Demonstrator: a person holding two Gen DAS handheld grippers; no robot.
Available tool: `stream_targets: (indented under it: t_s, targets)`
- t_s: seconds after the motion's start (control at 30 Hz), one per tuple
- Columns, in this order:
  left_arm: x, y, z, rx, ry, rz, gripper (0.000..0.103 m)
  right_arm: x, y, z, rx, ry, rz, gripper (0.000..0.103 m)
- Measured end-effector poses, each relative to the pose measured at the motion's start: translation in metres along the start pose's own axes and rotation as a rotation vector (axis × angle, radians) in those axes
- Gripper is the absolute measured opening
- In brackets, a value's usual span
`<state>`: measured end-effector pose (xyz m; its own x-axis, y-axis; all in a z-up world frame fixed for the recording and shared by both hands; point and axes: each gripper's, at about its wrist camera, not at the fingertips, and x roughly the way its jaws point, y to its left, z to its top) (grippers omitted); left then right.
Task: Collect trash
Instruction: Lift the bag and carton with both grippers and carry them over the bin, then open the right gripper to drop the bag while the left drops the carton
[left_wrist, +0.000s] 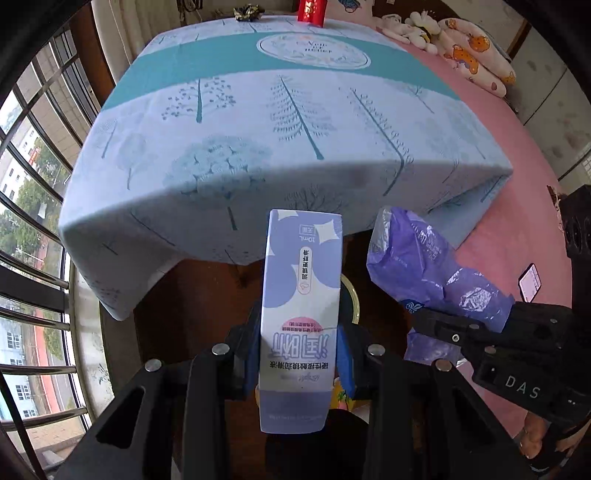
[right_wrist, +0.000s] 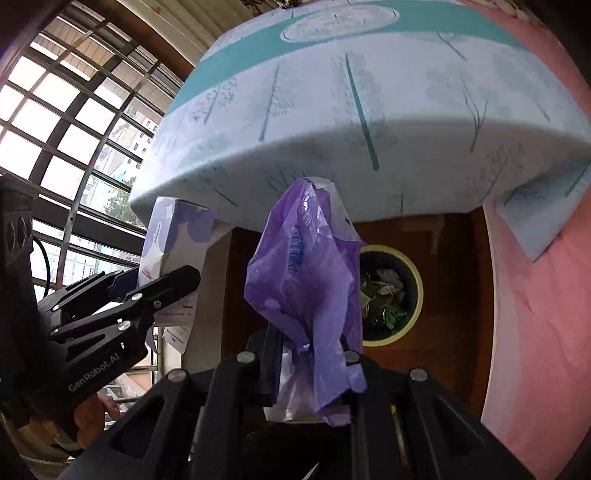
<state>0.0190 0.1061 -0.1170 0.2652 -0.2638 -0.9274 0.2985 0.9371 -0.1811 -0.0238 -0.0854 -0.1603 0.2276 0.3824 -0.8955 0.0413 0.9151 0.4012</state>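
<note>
My left gripper is shut on a tall lilac and white carton, held upright in front of the table's near edge. It also shows in the right wrist view, with the left gripper around it. My right gripper is shut on a crumpled purple plastic bag; the bag also shows in the left wrist view, right of the carton. A dark bin with a yellow rim stands on the floor below, with crumpled trash inside.
A table under a light blue tree-print cloth fills the view ahead. A red can and a dark crumpled wrapper sit at its far edge. A pink bed lies on the right, barred windows on the left.
</note>
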Motion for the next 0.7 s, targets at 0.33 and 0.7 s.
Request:
stream_targets:
  t_s: [0.33, 0.7]
  targets:
    - [0.138, -0.021, -0.033, -0.018, 0.092, 0.012, 0.032, 0.124, -0.085, -0.035, 0.092, 0.096, -0.007, 0.014]
    - [0.268, -0.022, -0.042, -0.009, 0.167, -0.013, 0.033, 0.227, -0.162, -0.03, 0.28, 0.105, 0.019, 0.015]
